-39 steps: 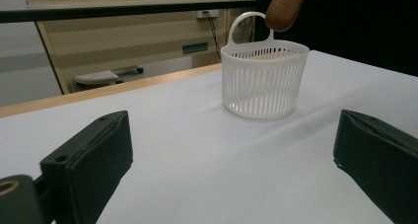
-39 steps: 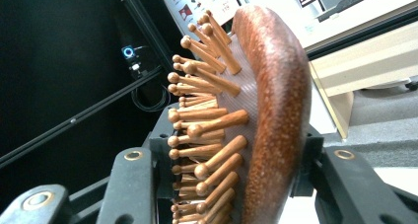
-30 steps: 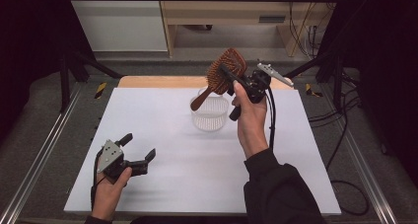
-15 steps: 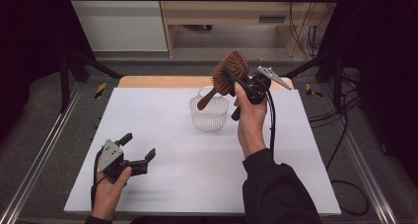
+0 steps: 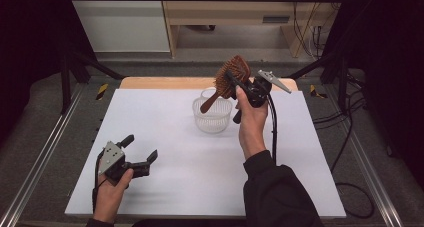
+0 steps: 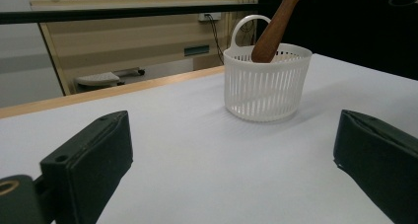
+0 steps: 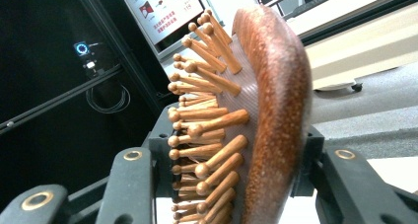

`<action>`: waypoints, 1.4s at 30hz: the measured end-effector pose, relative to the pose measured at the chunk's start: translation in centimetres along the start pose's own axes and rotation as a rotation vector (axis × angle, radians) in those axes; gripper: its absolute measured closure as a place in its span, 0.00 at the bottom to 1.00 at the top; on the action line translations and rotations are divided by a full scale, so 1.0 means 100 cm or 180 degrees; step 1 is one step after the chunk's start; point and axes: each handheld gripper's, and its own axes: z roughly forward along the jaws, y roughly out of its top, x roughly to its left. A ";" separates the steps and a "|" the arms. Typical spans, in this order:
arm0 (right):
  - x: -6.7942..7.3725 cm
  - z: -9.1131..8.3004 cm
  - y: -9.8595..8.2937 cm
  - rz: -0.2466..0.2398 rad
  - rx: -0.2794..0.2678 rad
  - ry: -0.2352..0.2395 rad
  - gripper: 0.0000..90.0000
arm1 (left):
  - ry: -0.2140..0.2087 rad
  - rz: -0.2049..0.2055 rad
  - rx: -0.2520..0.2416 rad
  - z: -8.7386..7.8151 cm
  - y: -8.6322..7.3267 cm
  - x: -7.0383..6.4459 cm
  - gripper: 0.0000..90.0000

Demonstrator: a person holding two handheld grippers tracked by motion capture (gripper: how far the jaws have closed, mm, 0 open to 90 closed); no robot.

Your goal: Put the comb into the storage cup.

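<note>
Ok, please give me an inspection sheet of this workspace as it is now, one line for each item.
Surface: white table top, wooden strip at far edge.
Job's things: wooden hairbrush tilted, handle tip inside the white slatted basket; basket upright.
Clutter: nothing seen.
Grippers: right claw shut on the hairbrush head; left claw open, holding nothing, low over the near left of the table.
Cables: black cable trails from the right claw.
Surroundings: wooden bench and black frame bars behind.
</note>
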 end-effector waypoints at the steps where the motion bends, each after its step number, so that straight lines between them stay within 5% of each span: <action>1: 0.000 0.000 -0.001 0.0005 0.0006 -0.0003 0.57 | 0.0006 -0.0006 0.0000 0.000 0.000 0.000 0.02; 42: -0.019 0.009 -0.041 0.0140 0.0115 -0.0084 0.57 | 0.0010 -0.0013 -0.0001 0.000 0.000 0.001 0.02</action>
